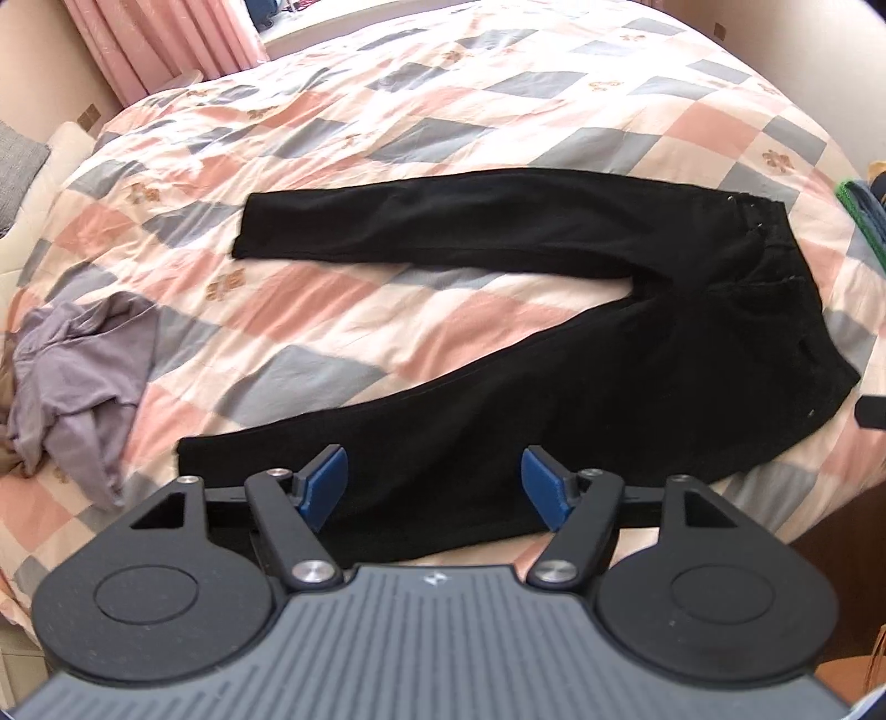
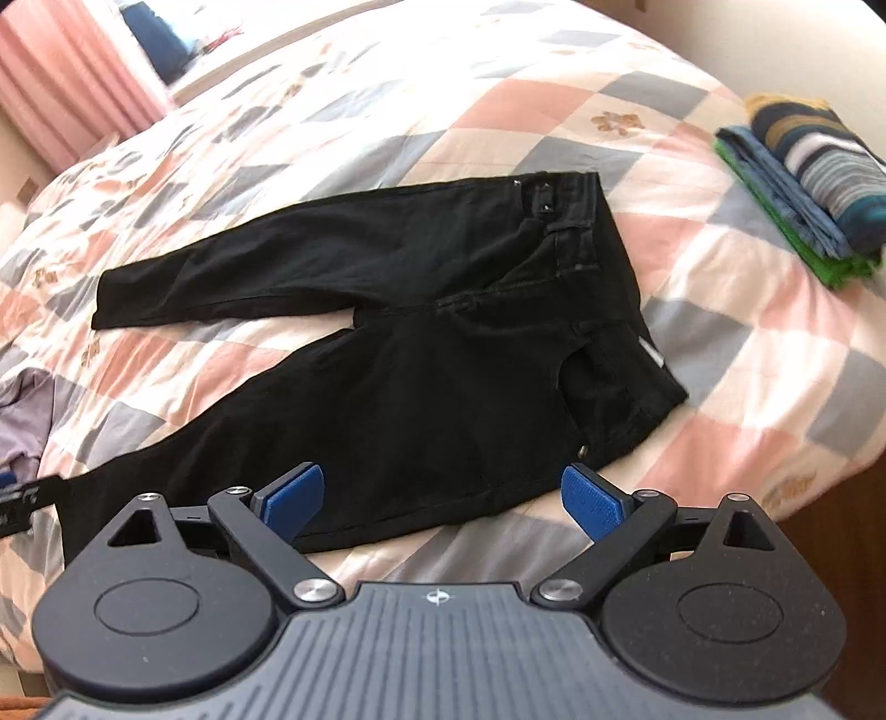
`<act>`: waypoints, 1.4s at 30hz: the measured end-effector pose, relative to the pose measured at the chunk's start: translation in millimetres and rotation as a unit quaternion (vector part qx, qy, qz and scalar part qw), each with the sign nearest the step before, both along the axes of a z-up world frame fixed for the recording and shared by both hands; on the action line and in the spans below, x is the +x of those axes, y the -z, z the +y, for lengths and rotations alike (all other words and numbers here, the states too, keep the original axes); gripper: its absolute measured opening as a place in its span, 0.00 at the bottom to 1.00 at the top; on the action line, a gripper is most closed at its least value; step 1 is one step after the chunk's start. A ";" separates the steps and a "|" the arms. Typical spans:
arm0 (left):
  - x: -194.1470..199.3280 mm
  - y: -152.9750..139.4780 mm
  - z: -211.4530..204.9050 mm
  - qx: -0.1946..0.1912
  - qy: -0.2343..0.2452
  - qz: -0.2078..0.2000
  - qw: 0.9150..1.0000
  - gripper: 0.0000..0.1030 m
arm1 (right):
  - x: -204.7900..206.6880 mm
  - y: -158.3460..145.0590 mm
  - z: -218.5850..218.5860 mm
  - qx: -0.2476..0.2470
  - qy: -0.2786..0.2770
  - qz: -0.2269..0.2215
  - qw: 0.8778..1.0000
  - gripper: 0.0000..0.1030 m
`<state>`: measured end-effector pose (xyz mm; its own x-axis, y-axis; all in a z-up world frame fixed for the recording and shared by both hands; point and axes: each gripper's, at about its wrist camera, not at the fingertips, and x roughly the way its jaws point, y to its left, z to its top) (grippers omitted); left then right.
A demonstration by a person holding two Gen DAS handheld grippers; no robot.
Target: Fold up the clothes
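Black trousers [image 1: 581, 354] lie flat on the quilt with the two legs spread apart in a V and the waistband to the right. The right wrist view shows the same trousers [image 2: 443, 354], waistband at the upper right. My left gripper [image 1: 434, 487] hovers above the near leg, close to its hem, open with nothing between its blue pads. My right gripper [image 2: 443, 498] hangs above the near hip and the bed's front edge, open wide and empty. The tip of the left gripper [image 2: 16, 498] shows at the left edge of the right wrist view.
A crumpled lilac garment [image 1: 77, 382] lies at the left of the pink, grey and white checked quilt [image 1: 443, 83]. A stack of folded clothes [image 2: 814, 183], striped on top, sits at the right. Pink curtains [image 1: 166, 39] hang behind the bed.
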<state>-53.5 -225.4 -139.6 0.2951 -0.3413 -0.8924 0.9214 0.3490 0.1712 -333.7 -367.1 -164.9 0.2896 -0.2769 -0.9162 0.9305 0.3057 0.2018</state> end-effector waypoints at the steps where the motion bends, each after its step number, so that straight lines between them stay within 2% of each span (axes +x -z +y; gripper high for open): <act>1: 7.6 -1.1 9.8 0.000 -0.001 -0.001 1.000 0.66 | 3.9 -1.5 7.3 -0.001 0.005 0.001 1.000 0.93; 7: 50.2 -0.9 66.1 0.007 -0.017 -0.010 1.000 0.68 | 35.8 -14.0 52.3 -0.032 0.015 0.024 0.999 0.93; 16: 76.2 -9.6 110.7 -0.003 -0.031 -0.001 1.000 0.69 | 69.9 -28.4 99.8 -0.056 0.001 0.028 0.998 0.94; 30: 88.5 2.5 142.7 0.018 -0.037 0.012 0.999 0.71 | 83.6 -36.5 138.2 -0.069 -0.014 0.050 0.996 0.96; 42: 92.0 2.4 149.1 0.007 -0.034 0.017 0.999 0.73 | 80.8 -37.4 150.0 -0.073 -0.011 0.061 0.995 0.97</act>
<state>38.5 -76.3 -142.1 0.2864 -0.3092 -0.9069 0.9007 0.4097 0.1447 -252.9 -217.1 -127.5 0.1866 -0.4044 -0.8953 0.9380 0.3442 0.0400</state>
